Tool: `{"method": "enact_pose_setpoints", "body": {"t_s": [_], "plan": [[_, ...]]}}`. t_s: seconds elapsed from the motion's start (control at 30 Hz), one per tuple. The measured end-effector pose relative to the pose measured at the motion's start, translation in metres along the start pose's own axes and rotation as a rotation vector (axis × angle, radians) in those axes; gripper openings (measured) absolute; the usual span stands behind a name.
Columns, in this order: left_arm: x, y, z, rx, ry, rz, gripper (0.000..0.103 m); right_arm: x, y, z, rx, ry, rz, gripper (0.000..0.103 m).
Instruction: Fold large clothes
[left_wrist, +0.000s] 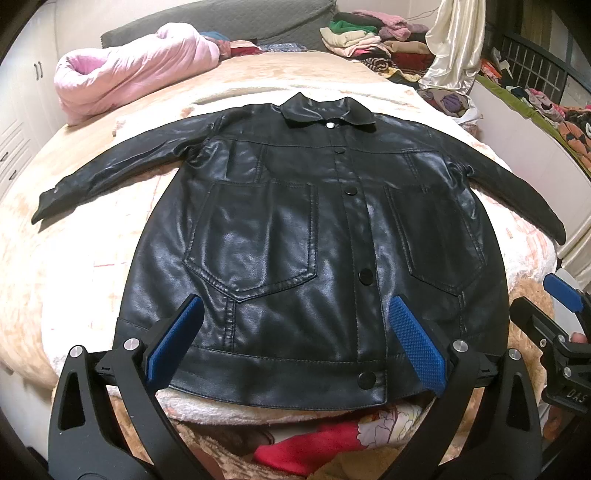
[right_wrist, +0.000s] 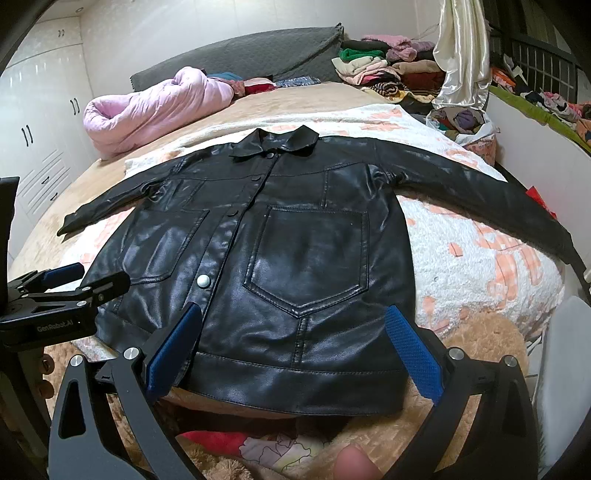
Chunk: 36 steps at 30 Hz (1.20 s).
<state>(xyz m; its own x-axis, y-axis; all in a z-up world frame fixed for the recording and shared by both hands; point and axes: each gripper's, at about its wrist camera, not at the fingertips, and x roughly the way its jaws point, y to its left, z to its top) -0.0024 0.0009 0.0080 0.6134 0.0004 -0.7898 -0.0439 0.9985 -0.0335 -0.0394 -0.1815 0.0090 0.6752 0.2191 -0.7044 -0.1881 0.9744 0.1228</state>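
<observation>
A black leather jacket (left_wrist: 295, 229) (right_wrist: 280, 251) lies flat and face up on the bed, buttoned, collar far, both sleeves spread out to the sides. My left gripper (left_wrist: 295, 306) hovers open above the near hem, its blue pads (left_wrist: 173, 339) wide apart with nothing between them. My right gripper (right_wrist: 295, 314) is also open over the hem's right half, blue pads (right_wrist: 413, 354) spread. In the left wrist view the right gripper (left_wrist: 561, 325) shows at the right edge. The left gripper (right_wrist: 66, 291) shows at the left edge of the right wrist view.
The bed carries a fluffy white and peach blanket (left_wrist: 92, 240) (right_wrist: 480, 251). A rolled pink quilt (left_wrist: 129, 70) (right_wrist: 155, 107) lies at the far left. Piled clothes (left_wrist: 373, 37) (right_wrist: 384, 66) sit at the far right by a cream curtain (left_wrist: 454, 44). White cabinets (right_wrist: 40, 122) stand left.
</observation>
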Motion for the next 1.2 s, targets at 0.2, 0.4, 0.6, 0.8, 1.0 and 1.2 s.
{"method": "enact_pose_setpoints", "body": {"t_s": [0.2, 0.4, 0.6, 0.8, 1.0, 1.2], "plan": [[0.000, -0.001, 0.000, 0.001, 0.000, 0.001, 0.094, 0.000, 0.000, 0.000, -0.004, 0.000, -0.001, 0.099], [0.001, -0.003, -0.001, 0.001, 0.004, -0.007, 0.094, 0.000, -0.001, 0.000, -0.004, 0.000, -0.003, 0.099], [0.004, -0.007, 0.001, 0.004, 0.012, -0.021, 0.094, 0.000, -0.002, 0.003, -0.011, -0.014, -0.002, 0.099], [0.010, -0.008, 0.006, 0.004, 0.014, -0.022, 0.094, 0.002, -0.002, 0.007, -0.016, -0.013, 0.000, 0.099], [0.017, -0.011, 0.017, -0.005, 0.017, -0.029, 0.094, 0.010, -0.005, 0.021, -0.015, -0.017, -0.003, 0.099], [0.026, -0.013, 0.033, -0.011, 0.011, -0.034, 0.094, 0.022, -0.011, 0.039, -0.009, -0.016, -0.009, 0.099]]}}
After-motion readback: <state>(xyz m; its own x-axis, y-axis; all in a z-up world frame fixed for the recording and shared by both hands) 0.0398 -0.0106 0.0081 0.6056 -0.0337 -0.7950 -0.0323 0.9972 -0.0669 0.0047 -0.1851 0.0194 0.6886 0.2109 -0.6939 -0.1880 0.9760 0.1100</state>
